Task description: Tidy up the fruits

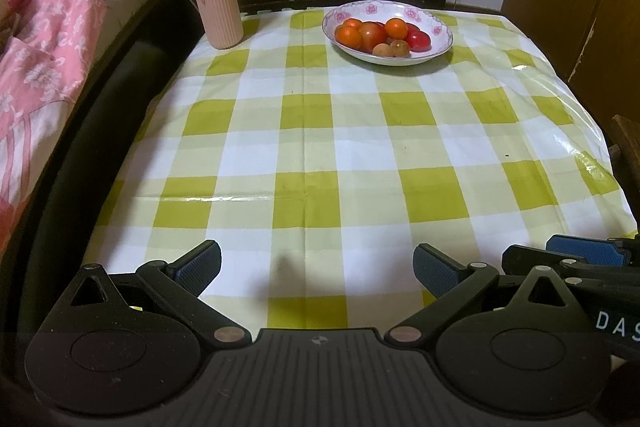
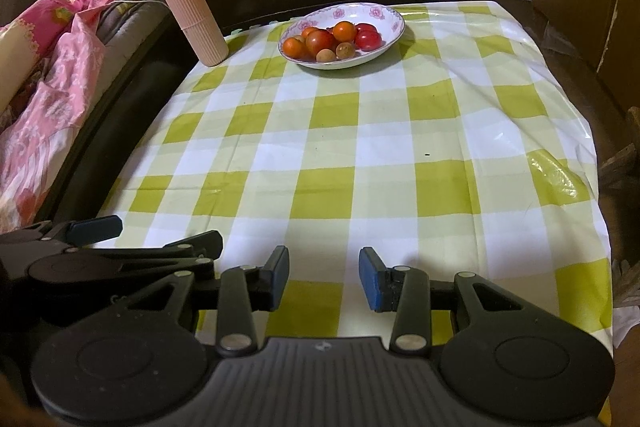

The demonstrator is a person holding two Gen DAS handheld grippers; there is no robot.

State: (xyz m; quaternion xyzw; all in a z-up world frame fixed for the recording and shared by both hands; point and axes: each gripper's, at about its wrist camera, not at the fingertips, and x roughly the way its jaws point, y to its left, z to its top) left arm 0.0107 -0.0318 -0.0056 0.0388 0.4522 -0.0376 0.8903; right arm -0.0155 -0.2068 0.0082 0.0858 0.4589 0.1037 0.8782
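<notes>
Orange and red fruits (image 1: 374, 34) sit heaped in a floral bowl (image 1: 439, 27) at the tabletop's (image 1: 320, 155) far edge. Left tongs (image 1: 317, 265) and right tongs (image 2: 324, 277), both apart and empty, hover near, likely poised to reach.

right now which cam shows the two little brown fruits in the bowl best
The left wrist view: the two brown fruits sit at the bowl's near rim, unobscured and slightly larger. The right wrist view shows them too, smaller and pressed against the tomatoes.
</notes>
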